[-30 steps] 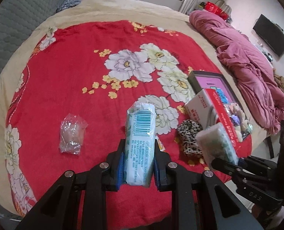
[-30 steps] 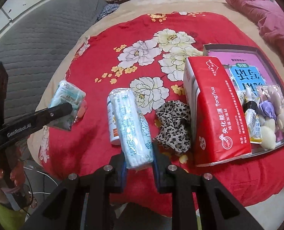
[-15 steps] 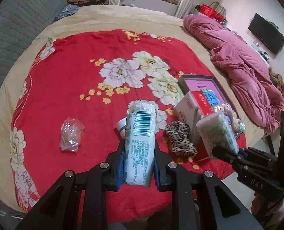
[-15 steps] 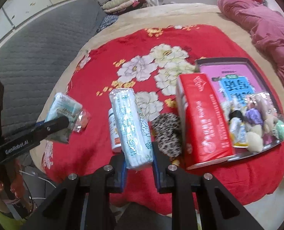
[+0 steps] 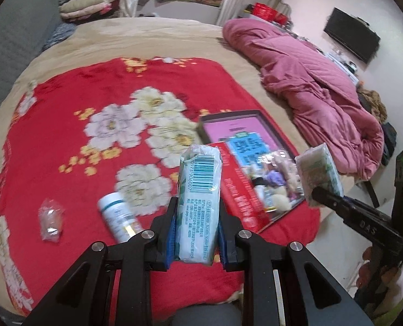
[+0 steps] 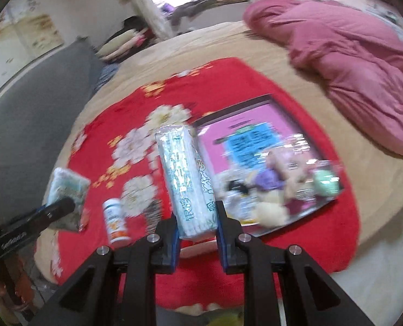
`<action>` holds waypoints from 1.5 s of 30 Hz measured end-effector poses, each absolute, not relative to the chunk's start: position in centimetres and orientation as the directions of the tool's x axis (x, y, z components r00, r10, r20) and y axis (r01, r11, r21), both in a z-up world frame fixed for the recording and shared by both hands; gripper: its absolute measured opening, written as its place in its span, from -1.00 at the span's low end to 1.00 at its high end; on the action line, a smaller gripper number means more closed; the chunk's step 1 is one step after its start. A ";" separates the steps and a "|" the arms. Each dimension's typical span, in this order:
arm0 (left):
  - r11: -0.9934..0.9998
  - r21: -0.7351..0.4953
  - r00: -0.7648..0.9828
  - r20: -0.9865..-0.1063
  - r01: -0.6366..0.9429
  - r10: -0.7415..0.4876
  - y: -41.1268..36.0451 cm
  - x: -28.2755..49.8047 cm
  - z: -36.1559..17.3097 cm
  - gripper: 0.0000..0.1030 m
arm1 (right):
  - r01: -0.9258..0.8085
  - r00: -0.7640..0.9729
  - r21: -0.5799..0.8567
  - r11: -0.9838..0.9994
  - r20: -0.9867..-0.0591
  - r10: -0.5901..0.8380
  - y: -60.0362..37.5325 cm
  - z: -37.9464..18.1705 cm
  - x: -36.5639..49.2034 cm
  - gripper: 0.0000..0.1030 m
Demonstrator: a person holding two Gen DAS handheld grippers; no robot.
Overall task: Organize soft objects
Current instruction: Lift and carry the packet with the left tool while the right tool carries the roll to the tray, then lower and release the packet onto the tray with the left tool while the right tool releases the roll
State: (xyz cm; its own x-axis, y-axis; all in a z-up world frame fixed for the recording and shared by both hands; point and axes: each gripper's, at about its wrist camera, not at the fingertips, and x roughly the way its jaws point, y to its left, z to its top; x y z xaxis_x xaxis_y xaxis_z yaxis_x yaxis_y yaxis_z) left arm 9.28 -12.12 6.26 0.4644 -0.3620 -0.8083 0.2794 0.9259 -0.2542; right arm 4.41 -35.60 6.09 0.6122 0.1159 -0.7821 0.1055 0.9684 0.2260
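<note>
I see a big bed [image 5: 152, 35] with a red blanket [image 5: 52, 141] on it. A pink quilt [image 5: 310, 81] lies bunched at the far side. A tray [image 6: 258, 108] with a pink floor sits on the blanket, holding small soft toys [image 6: 272, 174]. A white bottle [image 5: 117, 217] lies near the front.

My left claw [image 5: 197, 233] squeezes a tissue pack [image 5: 198, 203]. My right claw [image 6: 196, 231] squeezes a second pack [image 6: 186, 179]. Both packs stick out long and straight ahead, up off the blanket.

I think the tray is the goal. It lies ahead and to the right of both claws, and my right claw looks nearer.
</note>
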 end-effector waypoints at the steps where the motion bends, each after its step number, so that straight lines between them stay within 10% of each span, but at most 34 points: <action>1: 0.923 -0.255 0.459 -0.809 0.289 -0.367 -12.9 9.4 6.3 -0.51 | 0.123 0.615 0.223 0.967 -0.782 0.102 -36.5 6.2 4.4 -0.57; 45: 0.878 -0.230 0.185 -0.925 0.420 -0.331 -35.8 15.7 -6.4 -0.51 | 0.362 0.437 0.175 0.916 -0.900 -0.001 -51.0 -3.9 13.4 -0.55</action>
